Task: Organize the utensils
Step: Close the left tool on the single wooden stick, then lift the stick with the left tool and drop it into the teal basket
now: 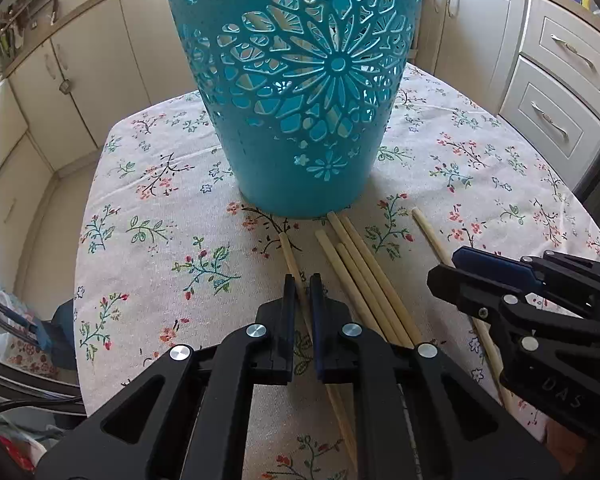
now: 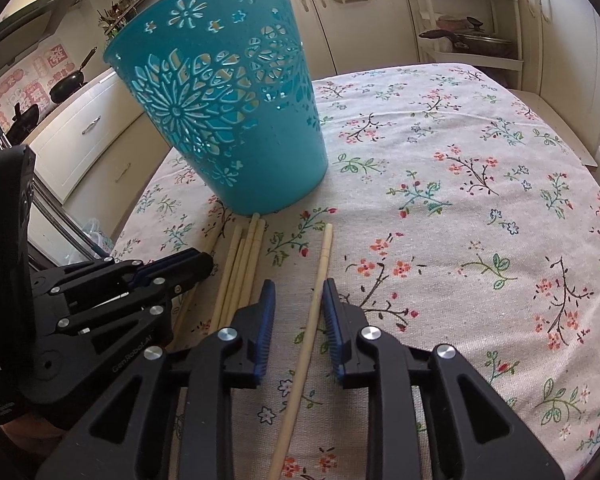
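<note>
left gripper (image 1: 302, 284) pinched on the leftmost chopstick (image 1: 290, 258) | right gripper (image 2: 298, 292) part open, astride the lone chopstick (image 2: 320, 276), pads clear | sticks point at teal basket (image 2: 236, 120), just ahead | four more chopsticks (image 2: 240, 264) lie between on the tablecloth (image 2: 460, 240)

The basket (image 1: 300, 92) looks like teal plastic, smooth with a soft sheen, its wall pierced by cut-out flower patterns. The chopsticks (image 1: 364, 268) appear to be pale, matt wood or bamboo with a smooth finish. The table (image 2: 480, 208) is covered in a woven cloth with a matt, slightly coarse texture and printed flowers. The left gripper (image 1: 302, 284) and right gripper (image 2: 298, 292) are matt black plastic with shiny round metal pins; their pads (image 2: 332, 320) are blue and ribbed. The cabinets (image 1: 556, 92) are glossy cream panels with metal handles.
</note>
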The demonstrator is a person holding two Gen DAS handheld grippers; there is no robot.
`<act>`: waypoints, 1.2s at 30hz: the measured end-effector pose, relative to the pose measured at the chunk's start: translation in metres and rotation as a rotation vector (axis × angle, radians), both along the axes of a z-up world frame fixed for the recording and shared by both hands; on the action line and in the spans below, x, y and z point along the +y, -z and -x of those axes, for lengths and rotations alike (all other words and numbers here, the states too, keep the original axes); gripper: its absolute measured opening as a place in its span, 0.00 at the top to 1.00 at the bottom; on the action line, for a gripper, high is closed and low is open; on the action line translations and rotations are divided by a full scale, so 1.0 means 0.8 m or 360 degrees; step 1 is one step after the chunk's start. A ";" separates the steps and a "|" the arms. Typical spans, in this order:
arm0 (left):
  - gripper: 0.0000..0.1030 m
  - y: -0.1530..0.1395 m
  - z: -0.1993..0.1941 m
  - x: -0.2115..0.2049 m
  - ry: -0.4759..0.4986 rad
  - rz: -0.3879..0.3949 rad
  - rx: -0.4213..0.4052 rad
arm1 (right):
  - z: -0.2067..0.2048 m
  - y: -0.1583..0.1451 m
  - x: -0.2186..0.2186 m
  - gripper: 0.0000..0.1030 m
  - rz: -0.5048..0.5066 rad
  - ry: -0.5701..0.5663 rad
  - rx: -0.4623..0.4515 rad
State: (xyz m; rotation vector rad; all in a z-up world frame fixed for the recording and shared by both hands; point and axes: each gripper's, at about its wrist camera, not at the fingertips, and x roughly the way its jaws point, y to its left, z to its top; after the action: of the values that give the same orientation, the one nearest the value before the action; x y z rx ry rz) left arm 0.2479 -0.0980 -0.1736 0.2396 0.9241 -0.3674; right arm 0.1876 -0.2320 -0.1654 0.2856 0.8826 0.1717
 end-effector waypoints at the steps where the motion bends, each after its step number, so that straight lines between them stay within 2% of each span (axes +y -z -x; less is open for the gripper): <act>1: 0.93 0.000 -0.001 0.000 -0.0003 0.0003 -0.0002 | 0.000 0.000 0.000 0.76 -0.0002 0.0000 0.0000; 8: 0.91 0.002 -0.002 -0.001 -0.0019 0.0007 -0.0013 | -0.001 0.001 0.000 0.75 -0.0004 -0.0003 -0.0002; 12: 0.79 0.002 -0.005 0.001 -0.0063 0.0004 -0.0016 | 0.000 0.001 0.001 0.74 -0.0002 -0.0009 -0.0004; 17: 0.73 0.003 -0.007 0.004 -0.0093 0.0007 -0.0011 | 0.000 0.000 0.001 0.73 -0.0001 -0.0008 -0.0005; 21: 0.57 0.003 -0.009 0.010 -0.0166 -0.0003 -0.0008 | 0.000 0.000 0.002 0.73 0.0000 -0.0006 -0.0006; 24: 0.57 0.004 -0.010 0.013 -0.0168 0.0001 -0.0005 | 0.000 0.000 0.002 0.73 -0.0006 -0.0005 -0.0006; 25: 0.58 0.003 -0.009 0.011 -0.0158 -0.0005 -0.0011 | 0.000 0.000 0.002 0.73 -0.0009 -0.0006 -0.0006; 29: 0.94 0.002 -0.001 0.001 -0.0066 -0.0018 -0.0024 | -0.001 0.000 0.002 0.73 -0.0010 -0.0009 -0.0007; 32: 0.96 -0.001 0.008 0.003 -0.0048 0.0016 0.0006 | -0.001 0.000 0.002 0.73 -0.0012 -0.0008 -0.0007; 36: 0.96 -0.030 0.025 0.027 -0.0017 0.0218 0.0017 | -0.001 0.000 0.002 0.73 -0.0013 -0.0007 -0.0008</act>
State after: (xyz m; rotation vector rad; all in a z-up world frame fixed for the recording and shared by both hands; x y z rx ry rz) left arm 0.2280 -0.0763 -0.1495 0.1075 0.9063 -0.4203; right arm 0.1883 -0.2307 -0.1654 0.2904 0.8780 0.1801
